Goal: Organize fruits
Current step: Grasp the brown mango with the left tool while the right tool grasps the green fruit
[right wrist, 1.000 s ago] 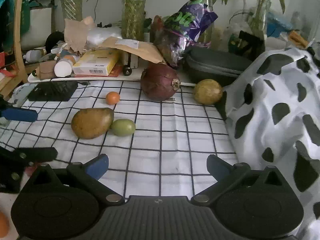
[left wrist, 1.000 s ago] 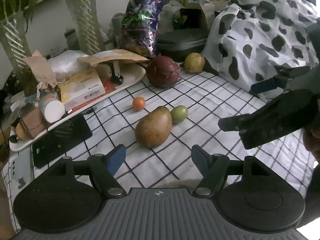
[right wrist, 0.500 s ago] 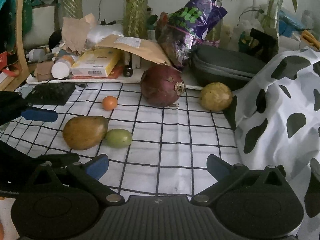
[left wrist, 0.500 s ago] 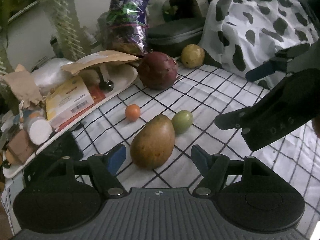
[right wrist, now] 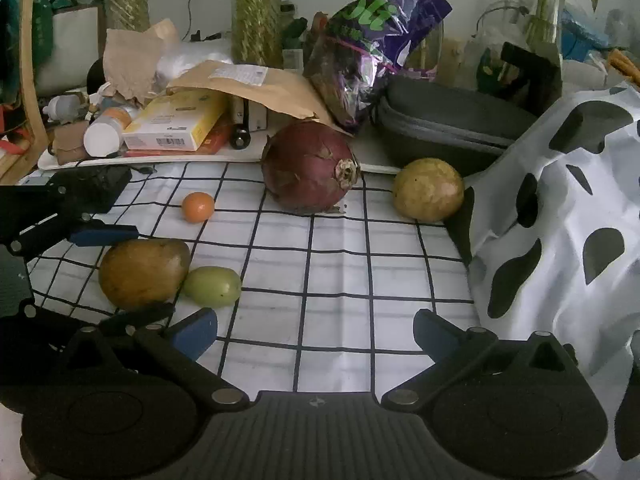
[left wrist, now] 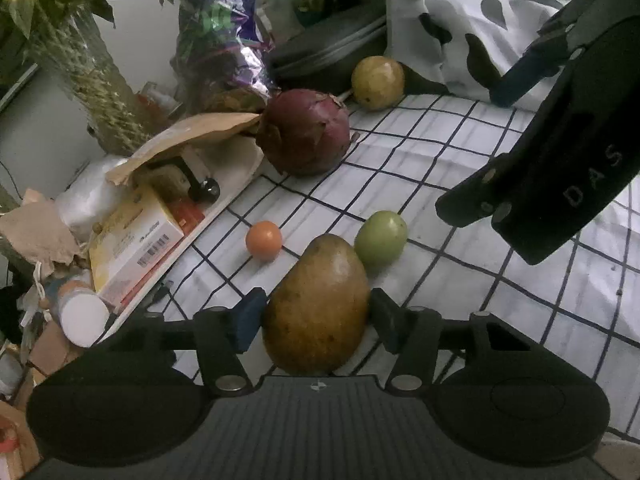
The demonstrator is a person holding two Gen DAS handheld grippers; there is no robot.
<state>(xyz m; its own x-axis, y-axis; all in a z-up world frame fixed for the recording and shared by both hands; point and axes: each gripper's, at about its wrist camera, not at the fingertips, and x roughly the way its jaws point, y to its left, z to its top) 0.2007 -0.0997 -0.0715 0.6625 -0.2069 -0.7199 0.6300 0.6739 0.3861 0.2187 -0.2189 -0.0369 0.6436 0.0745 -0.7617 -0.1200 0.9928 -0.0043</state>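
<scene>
Now the left gripper point(left wrist: 316, 316), spread, straddles the mango point(left wrist: 318, 306) at the near left of the cloth point(left wrist: 460, 160) — pads seemingly not touching. Close evenly at its widest girth; right gripper point(right wrist: 316, 336) stays clear — also spread.

Brown-yellow mango point(left wrist: 318, 306), green fruit point(left wrist: 380, 238), small orange fruit point(left wrist: 263, 240), white black-grid cloth point(right wrist: 340, 264), cow-spotted fabric point(right wrist: 568, 208)

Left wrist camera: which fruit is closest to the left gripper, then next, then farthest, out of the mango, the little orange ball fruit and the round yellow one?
1. Mango: between the fingers of the left gripper.
2. Small orange fruit: a little ahead, to the left.
3. Round yellow fruit: far back, by the spotted cloth.
</scene>
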